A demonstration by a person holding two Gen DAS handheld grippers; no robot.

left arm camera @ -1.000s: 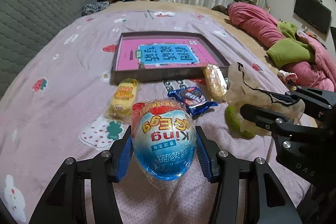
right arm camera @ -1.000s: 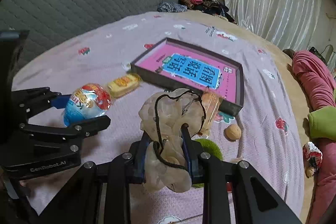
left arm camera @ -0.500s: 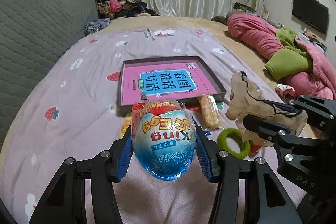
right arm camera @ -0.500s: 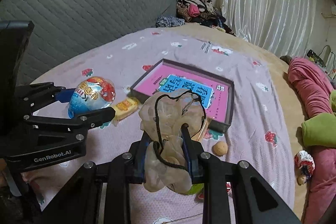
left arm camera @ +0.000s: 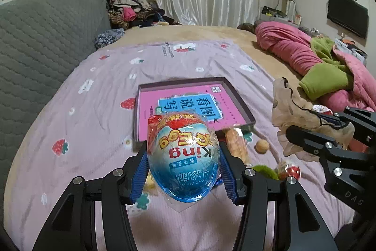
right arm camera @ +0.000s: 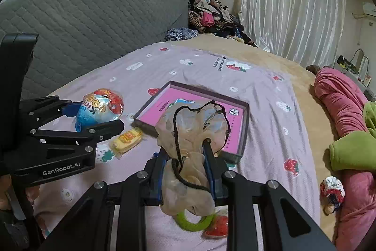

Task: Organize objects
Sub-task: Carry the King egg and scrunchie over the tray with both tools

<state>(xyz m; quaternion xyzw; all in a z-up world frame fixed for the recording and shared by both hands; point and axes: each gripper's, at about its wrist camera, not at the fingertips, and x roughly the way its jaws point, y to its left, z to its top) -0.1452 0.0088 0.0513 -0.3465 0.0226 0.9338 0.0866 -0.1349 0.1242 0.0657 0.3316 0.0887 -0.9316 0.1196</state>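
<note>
My left gripper (left arm camera: 183,161) is shut on a blue and red wrapped toy egg (left arm camera: 184,157), held above the bed; the egg (right arm camera: 99,109) shows at the left of the right wrist view too. My right gripper (right arm camera: 185,154) is shut on a beige drawstring pouch (right arm camera: 192,133) with a black cord, which reaches into the left wrist view as the pouch (left arm camera: 296,114) at the right. Beyond both lies a shallow dark box (left arm camera: 239,100) holding a pink book (right arm camera: 162,109). On the sheet lie a yellow snack pack (right arm camera: 128,139), a green ring (right arm camera: 195,222) and a small round nut (left arm camera: 262,146).
A lilac strawberry-print sheet (left arm camera: 94,109) covers the bed. A grey quilted headboard (right arm camera: 82,27) stands at the left, a pile of clothes (left arm camera: 131,11) at the back. Pink and green bedding (left arm camera: 317,62) lies along the right. A long snack packet (left arm camera: 236,145) lies by the box.
Both grippers have risen with the egg and the pouch still held. The box and the snacks on the sheet now look smaller and lower in both views.
</note>
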